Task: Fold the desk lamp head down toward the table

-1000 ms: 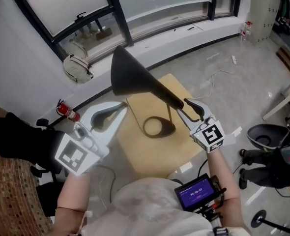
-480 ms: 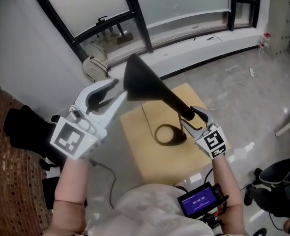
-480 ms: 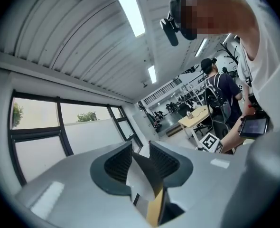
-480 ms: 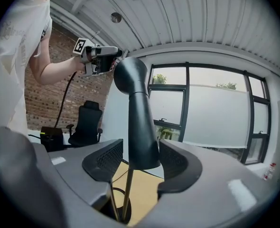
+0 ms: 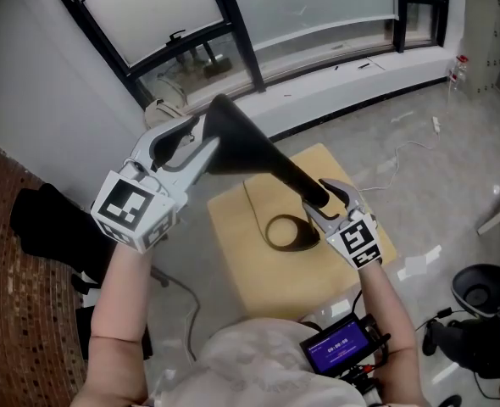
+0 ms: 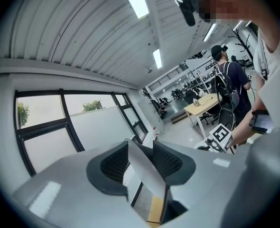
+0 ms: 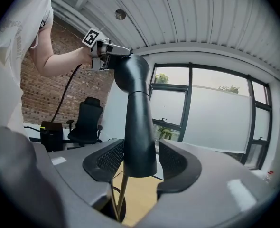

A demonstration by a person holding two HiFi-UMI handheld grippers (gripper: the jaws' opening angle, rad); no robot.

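Now that our left tongs point(image 5: 201, 142) have risen and just been opening, their wide jaws straddle the rim point(image 6: 144, 175) of the lamp head point(image 5: 241, 142) — still raised over the table point(image 5: 250, 270); our right tongs point(image 5: 315, 197), also just opened wide, flank its neck point(image 5: 297, 179) — folding awaits a grip.

Black cone-shaped lamp head point(image 5: 252, 149) sits tilted, wide mouth high at left, narrow neck low, over its round base point(image 5: 286, 232) on the pale table point(image 5: 258, 288).
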